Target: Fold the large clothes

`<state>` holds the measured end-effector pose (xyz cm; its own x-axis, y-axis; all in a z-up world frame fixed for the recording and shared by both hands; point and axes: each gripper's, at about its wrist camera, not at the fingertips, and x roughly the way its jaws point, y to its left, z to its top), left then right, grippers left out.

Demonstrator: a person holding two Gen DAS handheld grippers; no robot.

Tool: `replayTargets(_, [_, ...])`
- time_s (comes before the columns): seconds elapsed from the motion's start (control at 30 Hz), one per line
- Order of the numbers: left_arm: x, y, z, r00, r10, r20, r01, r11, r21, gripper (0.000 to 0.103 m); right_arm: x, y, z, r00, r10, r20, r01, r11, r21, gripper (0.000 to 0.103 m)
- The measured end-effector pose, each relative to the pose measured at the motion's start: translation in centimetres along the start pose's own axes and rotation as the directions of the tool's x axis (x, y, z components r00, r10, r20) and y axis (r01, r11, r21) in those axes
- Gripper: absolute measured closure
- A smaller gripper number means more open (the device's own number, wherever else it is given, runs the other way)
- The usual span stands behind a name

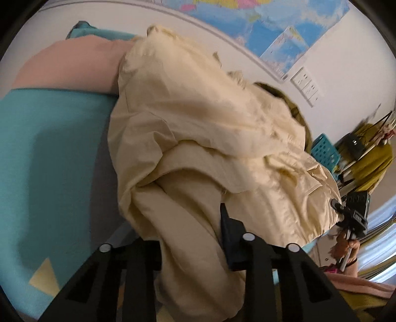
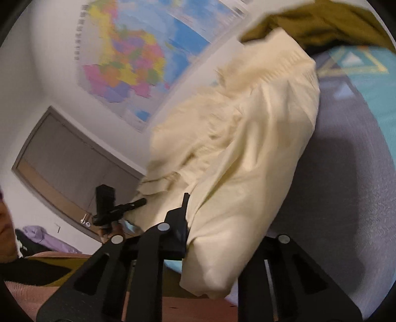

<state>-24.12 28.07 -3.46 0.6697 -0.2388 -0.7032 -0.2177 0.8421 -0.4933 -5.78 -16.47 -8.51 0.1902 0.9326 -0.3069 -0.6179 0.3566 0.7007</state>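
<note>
A large cream garment (image 1: 198, 123) hangs bunched above the bed, stretched between both grippers. In the left wrist view my left gripper (image 1: 195, 220) is shut on a fold of it; one black finger (image 1: 230, 237) shows and the cloth hides the other. The right gripper (image 1: 354, 213) appears at the garment's far right edge, held by a hand. In the right wrist view my right gripper (image 2: 210, 213) is shut on the same cream garment (image 2: 235, 148), which drapes over one finger while the other finger (image 2: 178, 230) shows. The left gripper (image 2: 111, 208) is at the left.
Below lies a bed with a teal and grey sheet (image 1: 49, 161) and a pink pillow (image 1: 69, 67). A mustard garment (image 2: 321, 22) lies beyond the cream one. The wall behind carries a map (image 2: 138, 57). A blue basket (image 1: 324, 151), a door (image 2: 74, 161) and purple clothes (image 2: 42, 237) stand around.
</note>
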Motion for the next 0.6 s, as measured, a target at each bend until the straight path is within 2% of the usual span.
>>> replayTargets(0.17, [-4.8,-1.0,0.8,0.997,-0.03,0.076,0.026,0.999,0.046,0.081,-2.0,4.1,-0.3,0.997,0.073,0.034,-0.069,0.992,-0.103,0.088])
replayTargets(0.27, [-4.8,0.2,0.4,0.998,-0.057,0.028,0.056,0.997,0.05,0.074,-1.9,3.1,-1.0,0.999,0.047,0.001,-0.047,0.997,-0.065,0.084])
replayTargets(0.4, [-1.6,2.7,-1.0,0.996,-0.022,-0.087,0.021,1.0,-0.005,0.071,0.0,0.4,-2.9,0.996,-0.013,-0.083,0.014,1.0,0.013,0.074])
replayTargets(0.47, [-1.0,3.5,-1.6,0.996,-0.026,-0.09,0.026,1.0,-0.005,0.065,0.3,-0.5,-3.4,0.995,-0.024,-0.096,0.029,0.999,0.045,0.071])
replayTargets(0.53, [-1.4,3.6,-1.8,0.993,-0.073,-0.089,0.073,0.997,-0.001,0.055,0.5,-1.2,-3.8,0.993,-0.025,-0.111,0.033,0.997,0.068,0.063])
replayTargets(0.57, [-1.4,3.2,-1.8,0.992,-0.084,-0.093,0.086,0.996,0.011,0.045,0.6,-1.3,-4.0,0.993,-0.024,-0.118,0.032,0.997,0.071,0.061])
replayTargets(0.6, [-1.5,2.6,-1.9,0.991,-0.085,-0.101,0.09,0.995,0.042,0.041,0.6,-1.3,-4.1,0.991,-0.034,-0.128,0.042,0.997,0.062,0.061])
